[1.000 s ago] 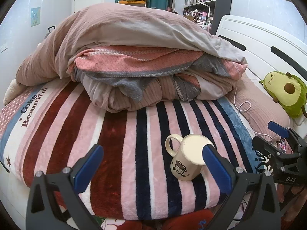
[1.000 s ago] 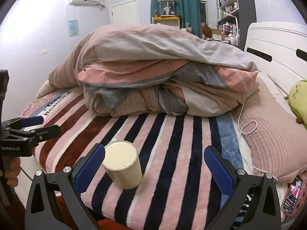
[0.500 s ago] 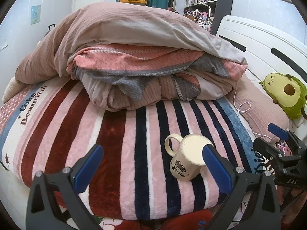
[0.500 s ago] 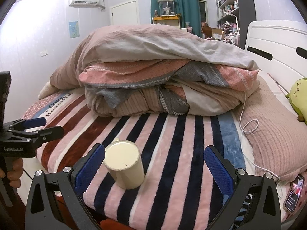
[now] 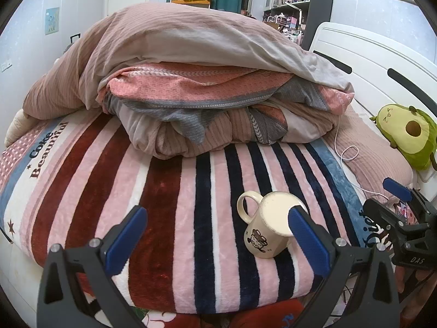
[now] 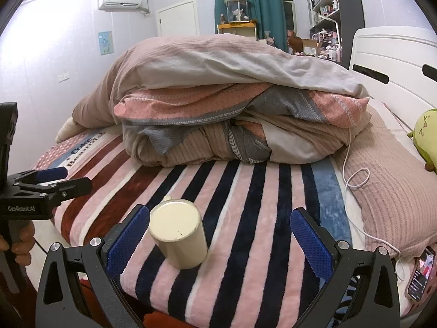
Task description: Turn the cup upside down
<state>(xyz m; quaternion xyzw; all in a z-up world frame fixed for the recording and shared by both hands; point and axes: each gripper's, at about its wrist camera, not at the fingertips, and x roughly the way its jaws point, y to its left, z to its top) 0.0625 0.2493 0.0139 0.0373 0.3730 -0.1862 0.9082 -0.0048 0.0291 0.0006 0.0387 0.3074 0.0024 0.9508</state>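
In the left wrist view, the cream ceramic mug with a small cartoon print (image 5: 269,227) stood in the lower right of the frame on the plush striped blanket in pink, maroon and navy (image 5: 169,191). Its flat top face looked closed and its loop handle pointed toward the upper left, so I judged it was already standing on its rim, though I could not be sure. The left gripper (image 5: 217,235) gaped wide and held nothing; its right blue pad (image 5: 308,239) overlapped the mug's edge in the picture, but I could not tell whether they touched. The mug sat off toward that pad, not centred between the fingers. At the right edge of the frame the other black tool showed side-on.

In the right wrist view, the same mug (image 6: 179,236) stood at lower centre-left, its long axis upright with a slight lean, just beside the left blue pad (image 6: 128,236). The right gripper (image 6: 220,236) was also spread wide and empty. A heap of folded pink and grey quilts (image 6: 218,109) filled the middle of the frame, well behind the mug.

Both tools looked about equally near. If a further turn was needed, either would first have to shift sideways to centre the mug.
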